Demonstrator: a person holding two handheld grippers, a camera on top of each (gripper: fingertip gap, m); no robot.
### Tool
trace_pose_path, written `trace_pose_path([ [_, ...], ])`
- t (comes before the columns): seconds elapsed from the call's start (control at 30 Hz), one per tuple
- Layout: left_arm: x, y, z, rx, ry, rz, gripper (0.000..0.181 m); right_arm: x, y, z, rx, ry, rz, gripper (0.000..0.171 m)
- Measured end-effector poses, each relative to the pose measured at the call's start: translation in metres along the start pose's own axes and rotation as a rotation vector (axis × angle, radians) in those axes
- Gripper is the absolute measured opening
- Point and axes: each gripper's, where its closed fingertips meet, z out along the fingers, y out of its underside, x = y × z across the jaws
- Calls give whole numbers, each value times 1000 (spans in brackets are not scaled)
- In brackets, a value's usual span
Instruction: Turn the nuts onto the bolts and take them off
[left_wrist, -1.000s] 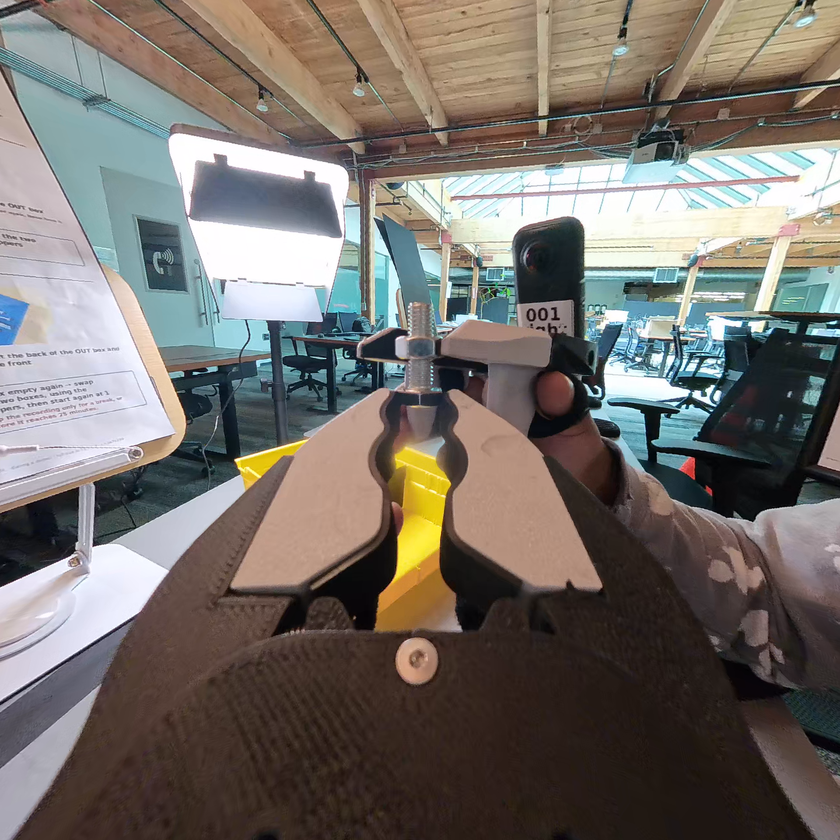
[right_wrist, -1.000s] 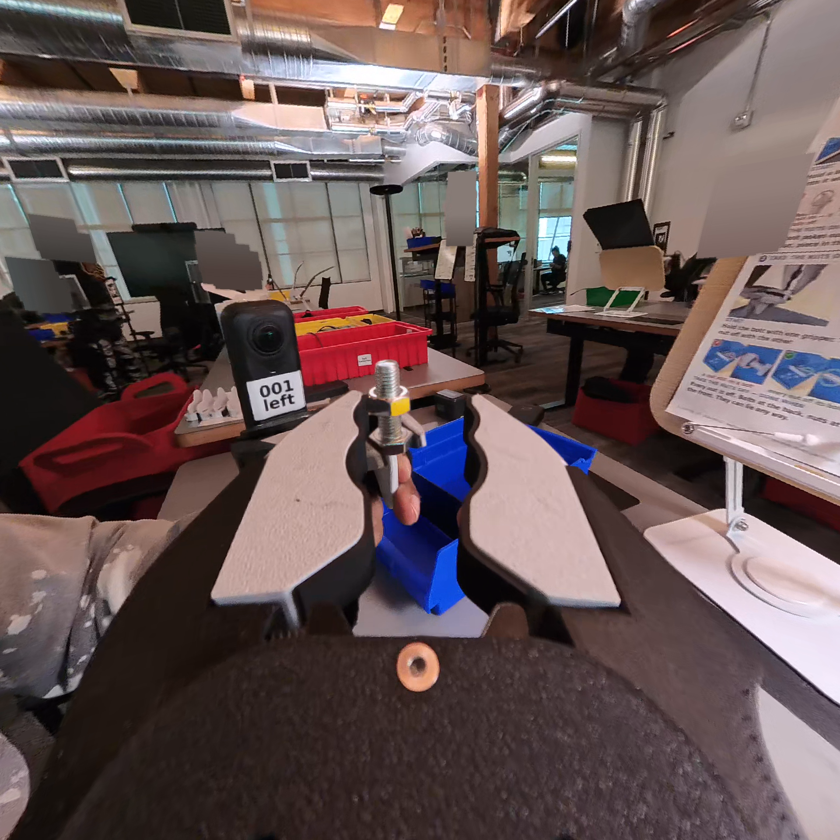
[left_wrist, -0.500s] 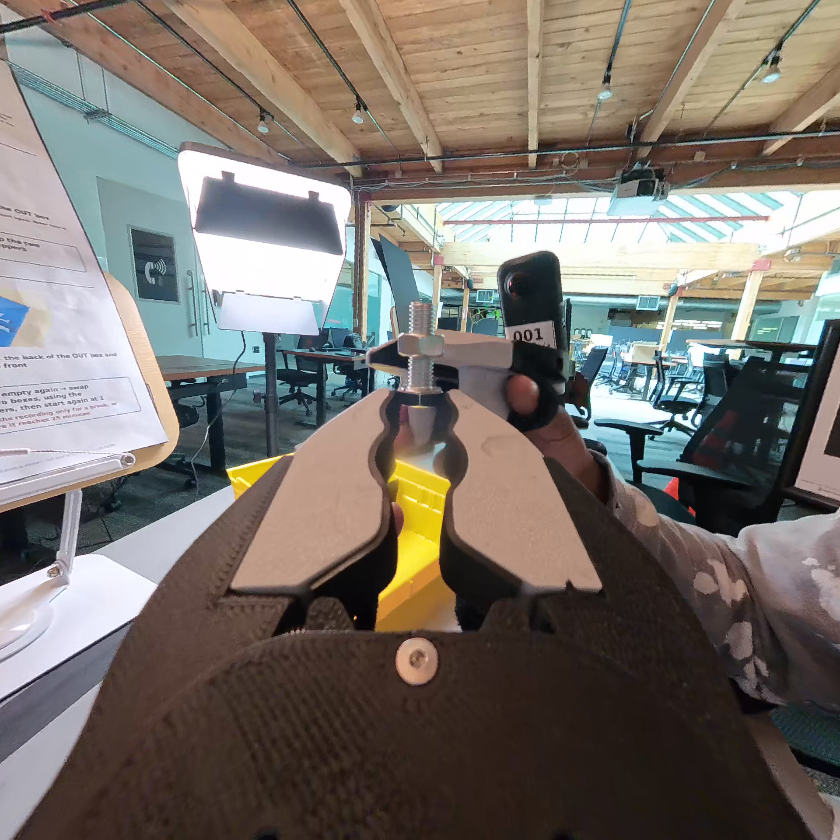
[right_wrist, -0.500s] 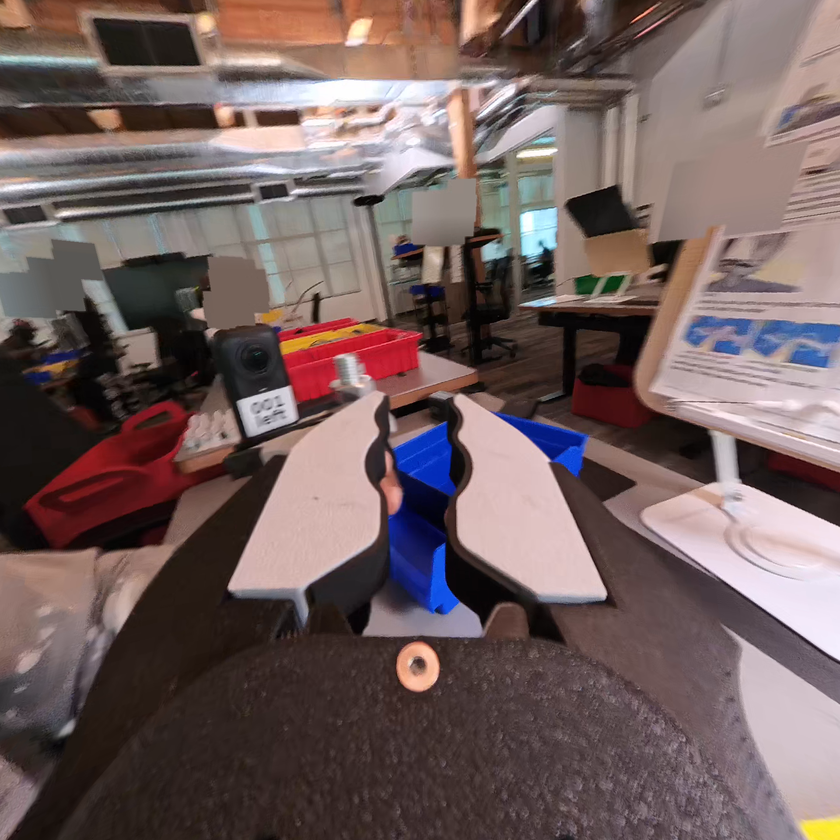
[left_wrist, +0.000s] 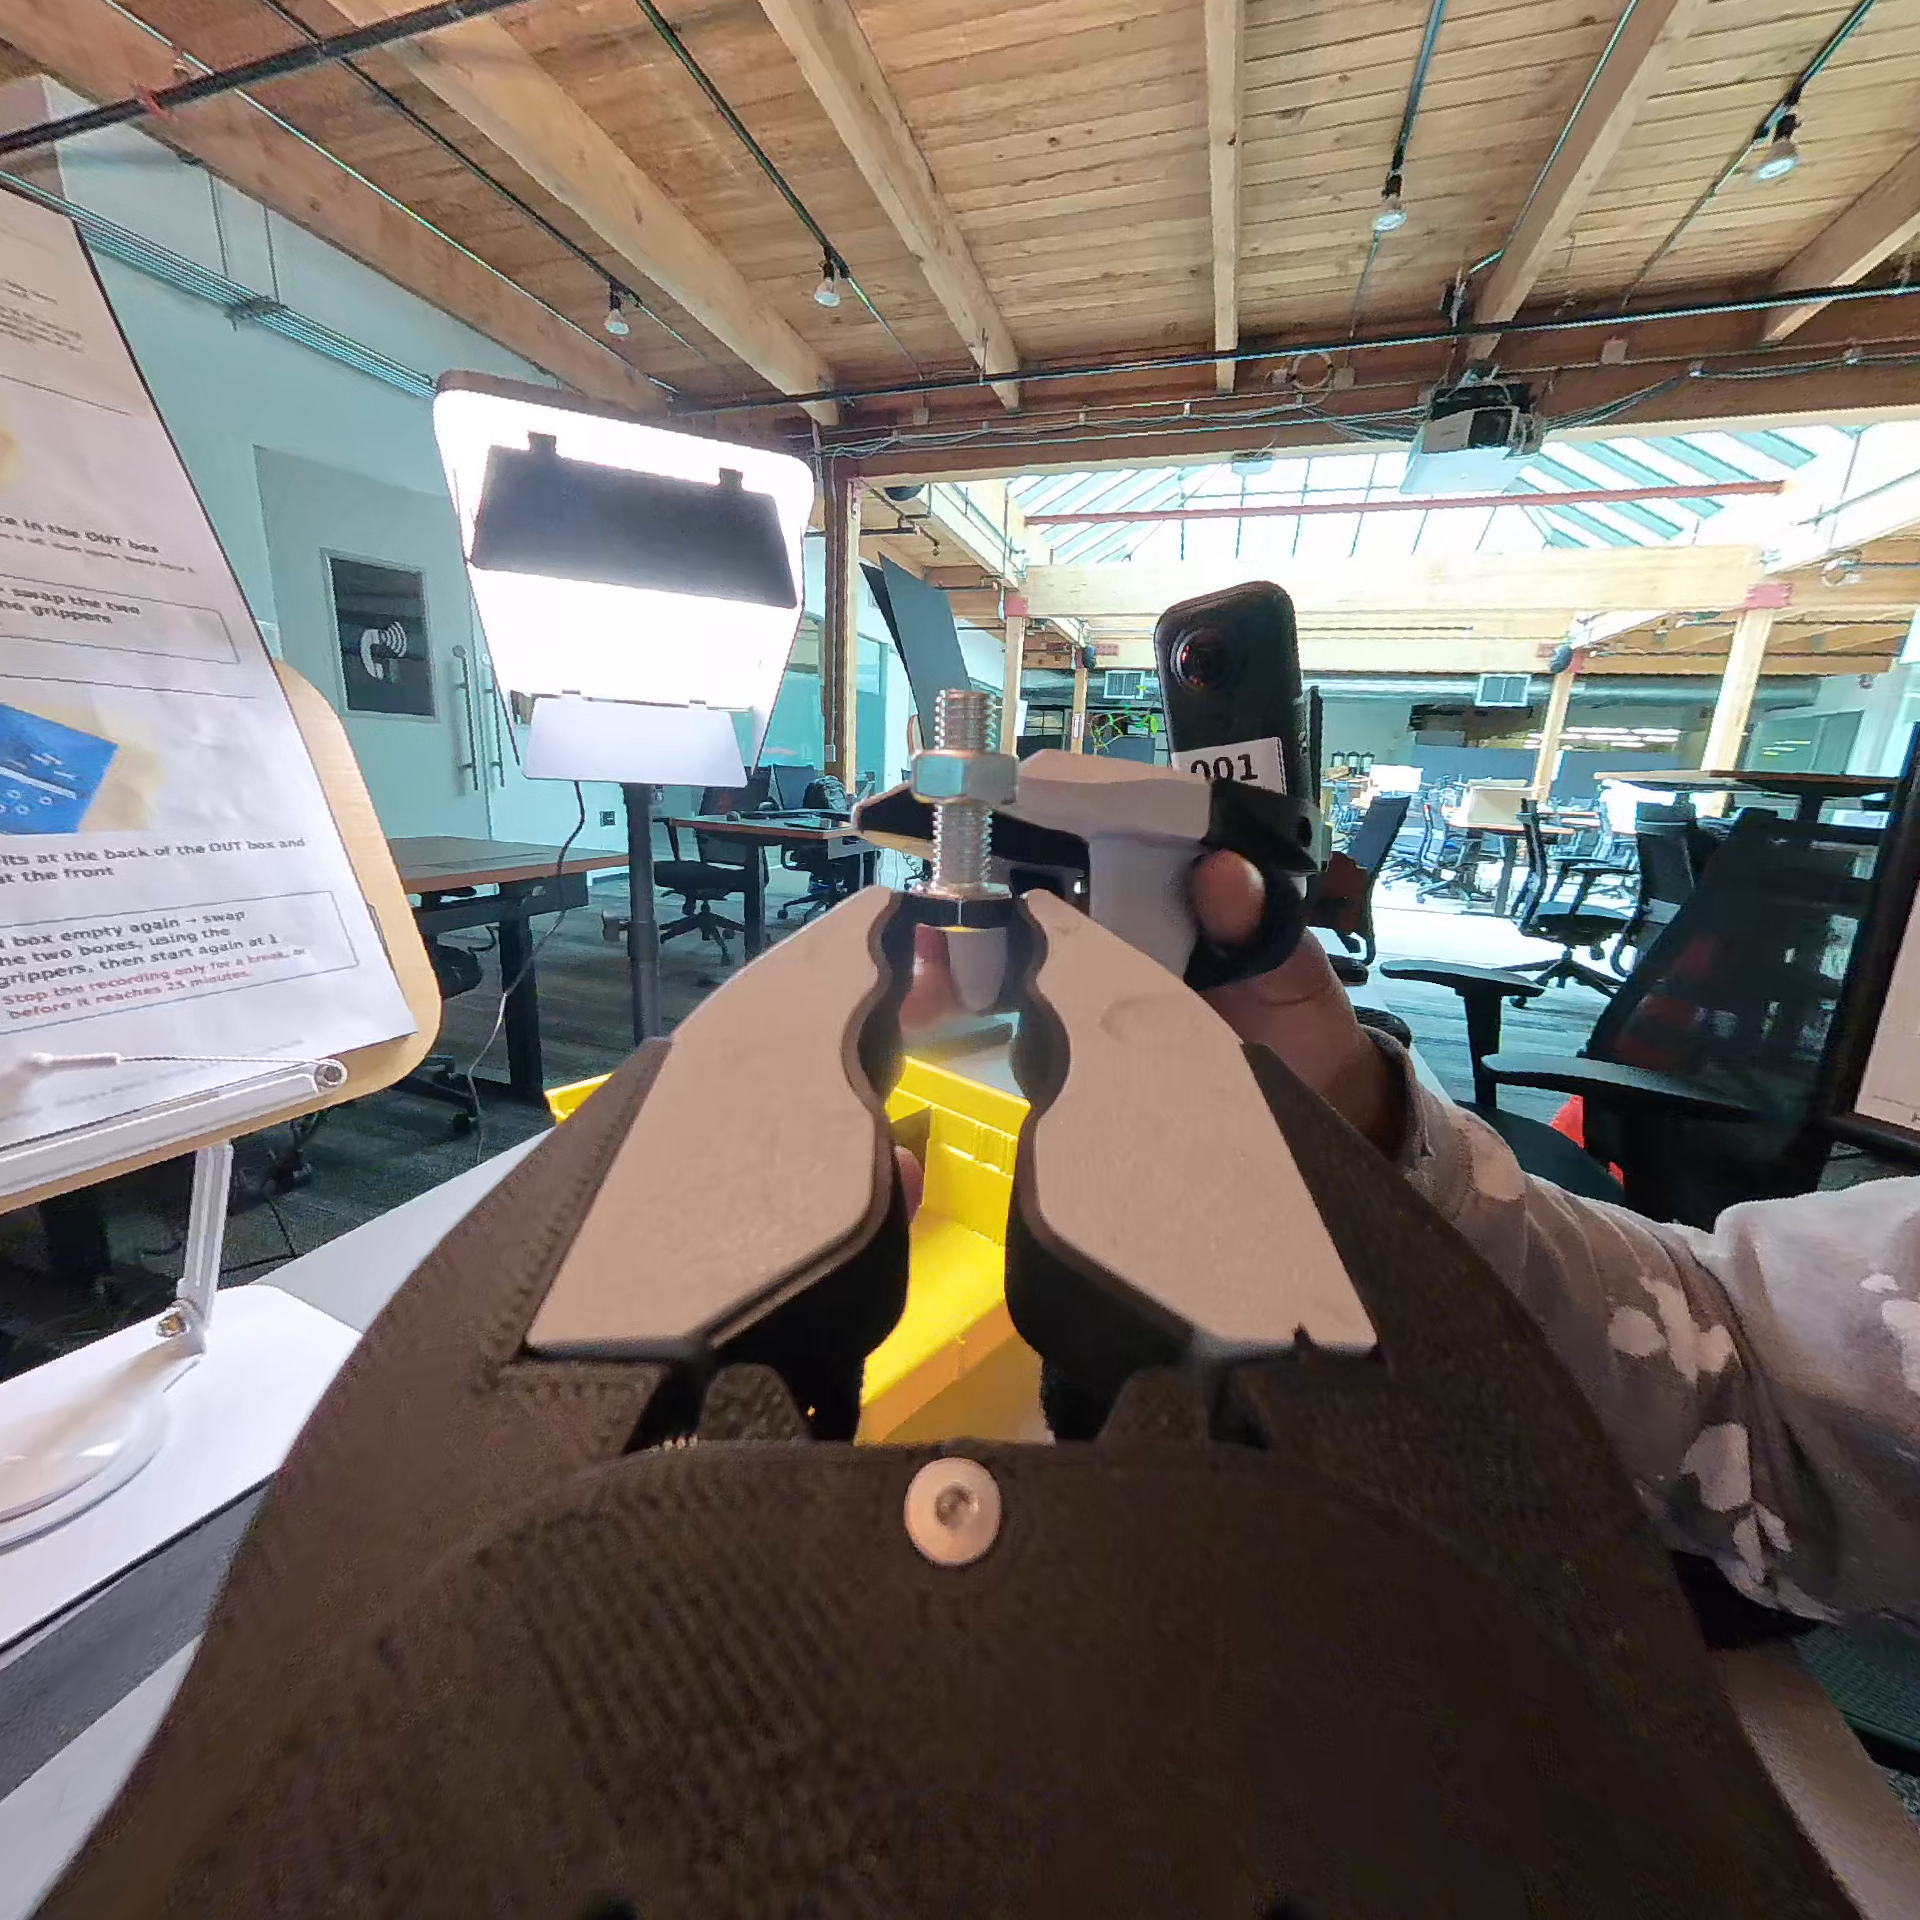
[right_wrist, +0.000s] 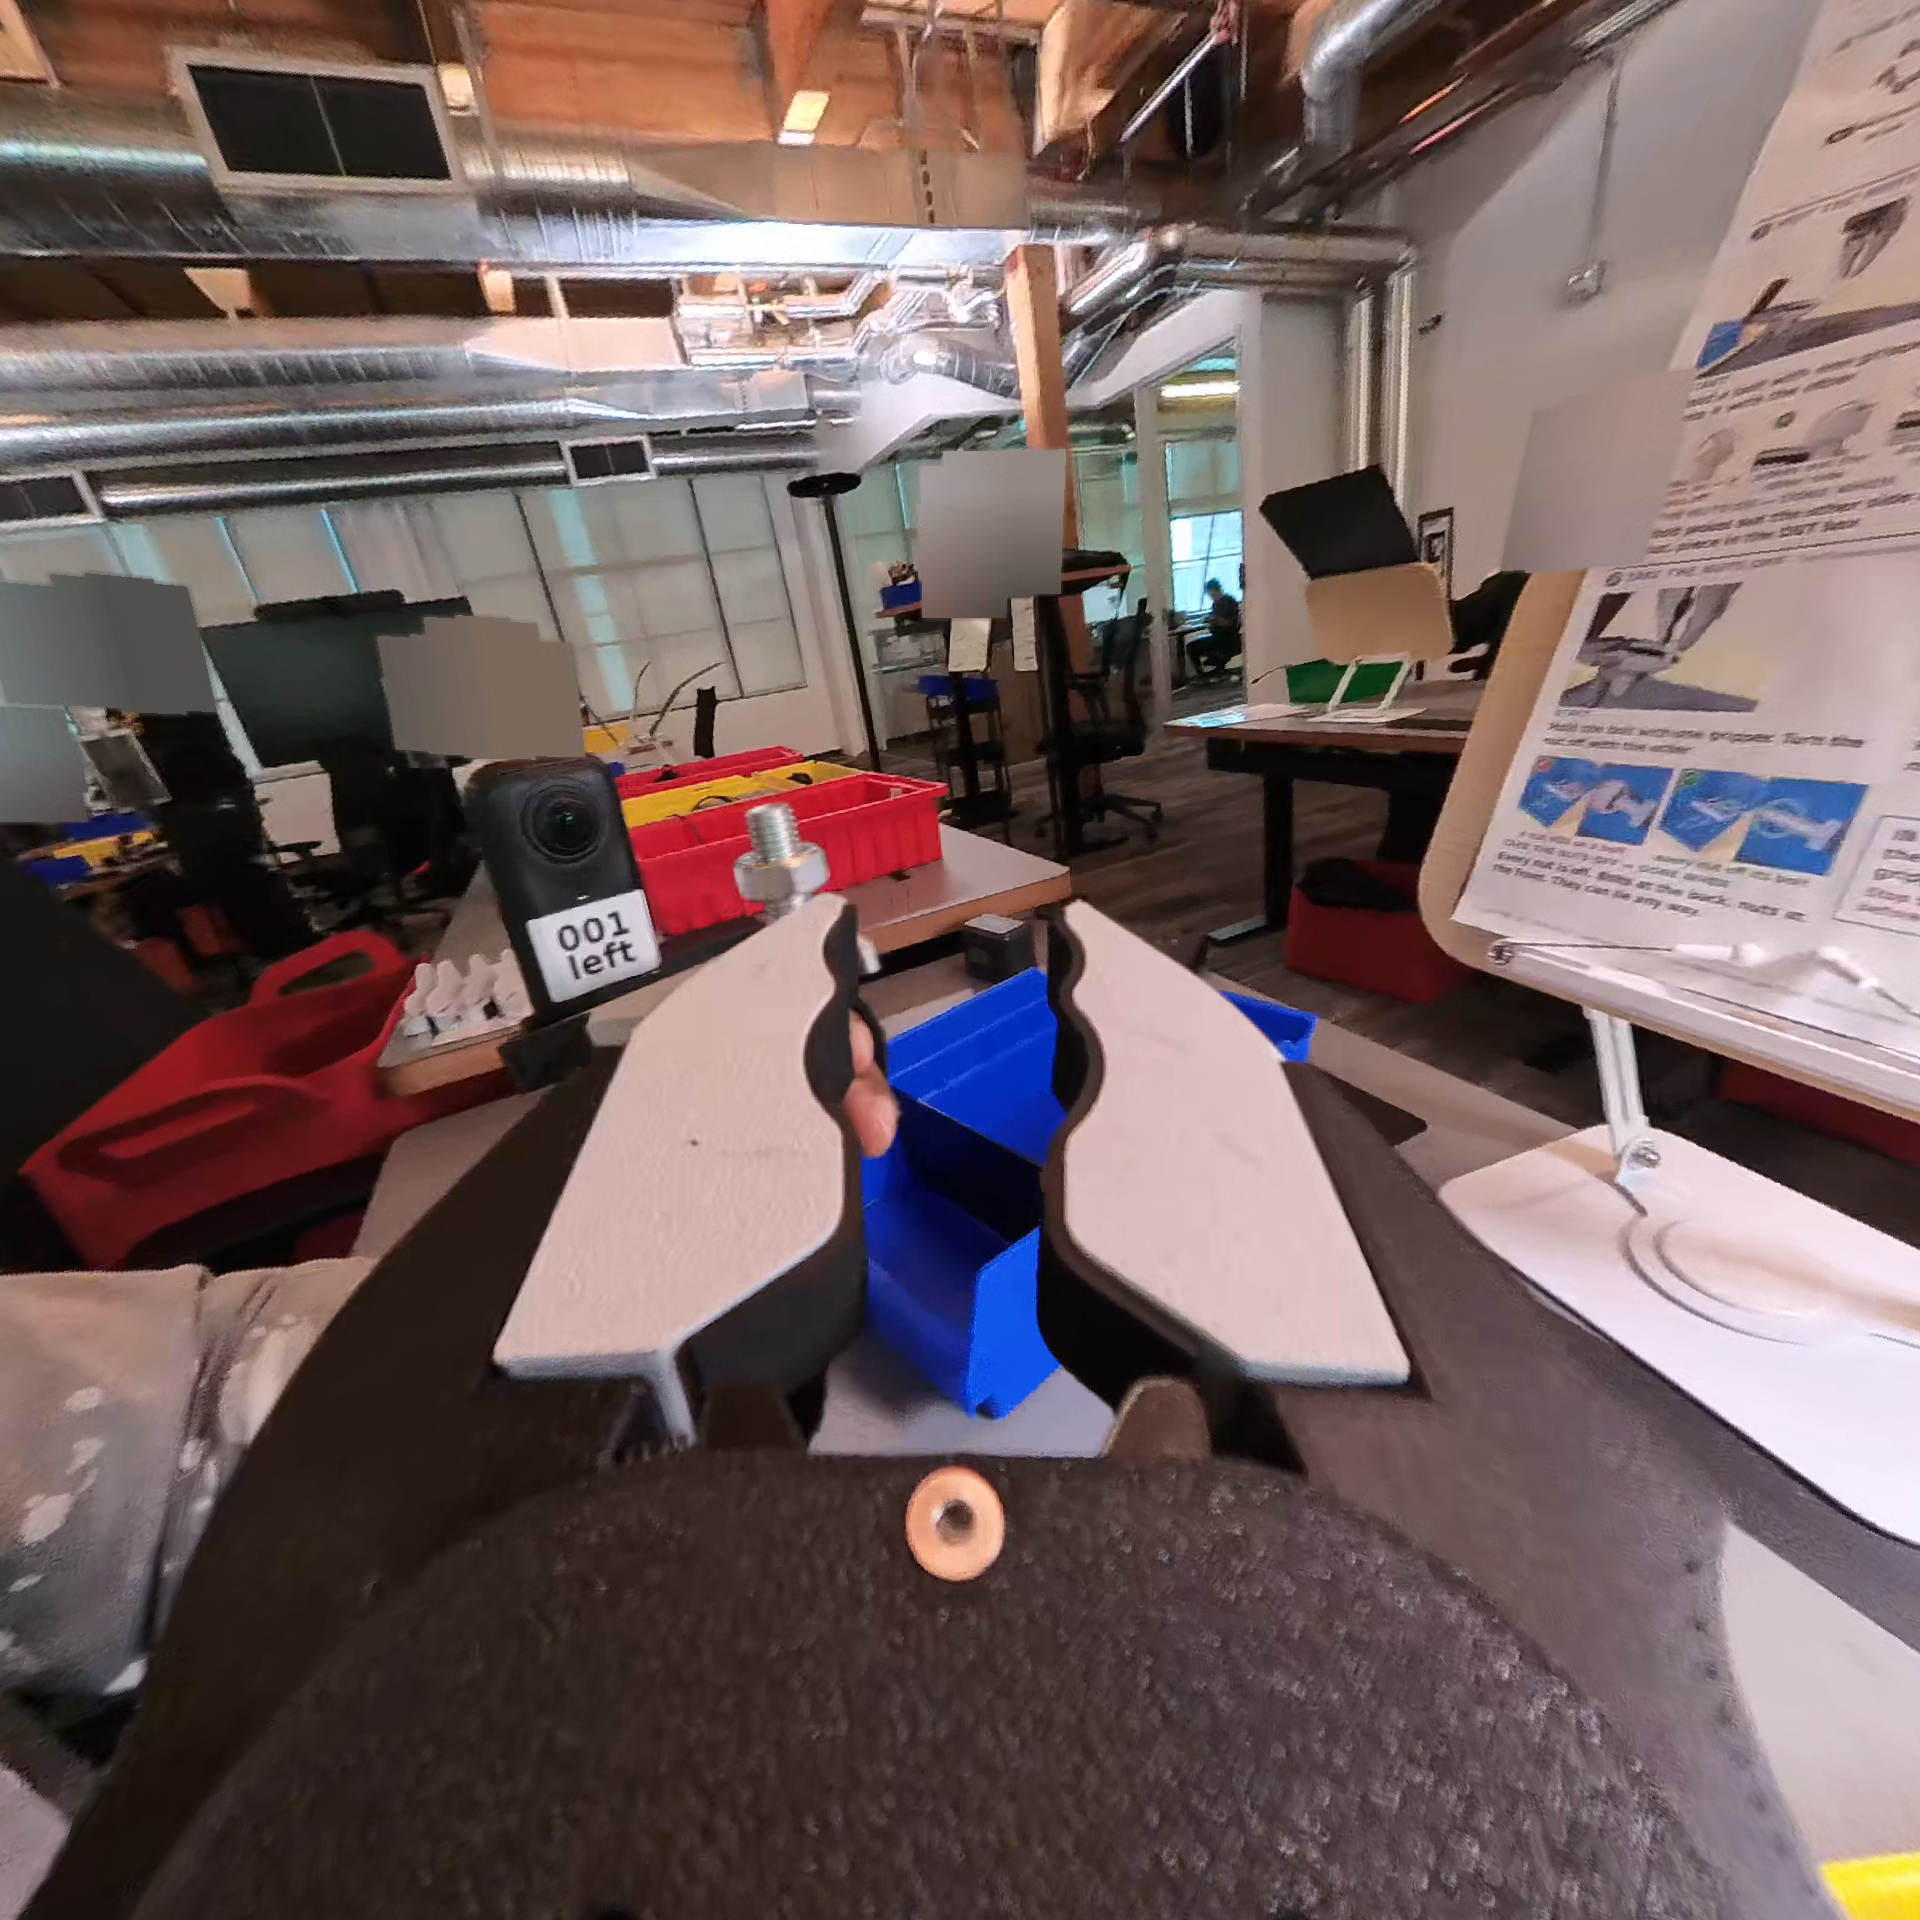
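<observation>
My left gripper (left_wrist: 961, 920) is shut on the head of a silver bolt (left_wrist: 961, 842) and holds it upright in the air. A silver nut (left_wrist: 964, 774) sits partway down its thread. My right gripper (right_wrist: 951, 925) is open and empty. In the right wrist view the bolt and nut (right_wrist: 779, 868) stand just left of its left finger (right_wrist: 717, 1122), outside the jaws. In the left wrist view the right gripper (left_wrist: 1003, 821) reaches in from the right at the height of the nut, held by a hand (left_wrist: 1268, 997).
A yellow bin (left_wrist: 956, 1153) lies under the left gripper and a blue bin (right_wrist: 966, 1112) under the right one, both on a grey table. Instruction sheets stand on white stands (left_wrist: 156, 831) (right_wrist: 1714, 790). A lit light panel (left_wrist: 623, 582), red bins (right_wrist: 800, 831) and office chairs stand farther off. The tips of both grippers are at nearly the same place.
In the right wrist view the bolt has gone from between the fingers to left of the left finger. The jaws narrowed, then opened wider. The left gripper keeps holding the bolt.
</observation>
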Motion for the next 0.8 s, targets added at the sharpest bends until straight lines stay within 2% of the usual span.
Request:
trace_pose_path([
  [0.23,7,5,4,-10,14,6,18,-17,5,8,-15,-51,-18,48],
  [0.3,9,-1,2,10,34,-4,18,4,-1,0,12,44,-6,26],
  [0.33,9,-3,1,9,29,6,18,11,-5,-4,27,66,-16,24],
  [0.47,6,-1,2,-1,14,-2,18,-5,-9,-4,24,-10,-28,40],
  [0.6,10,7,6,-21,23,2,18,-26,4,8,-27,-74,-58,50],
  [0.67,11,5,5,-18,25,1,18,-20,3,6,-11,-56,-63,49],
  [0.7,10,2,4,-6,34,-9,18,-16,1,4,-7,-56,-36,43],
  [0.73,11,0,2,2,44,-16,18,-6,-2,1,13,-15,-16,30],
  [0.8,10,-3,2,1,35,1,18,4,-7,-5,41,19,-24,29],
])
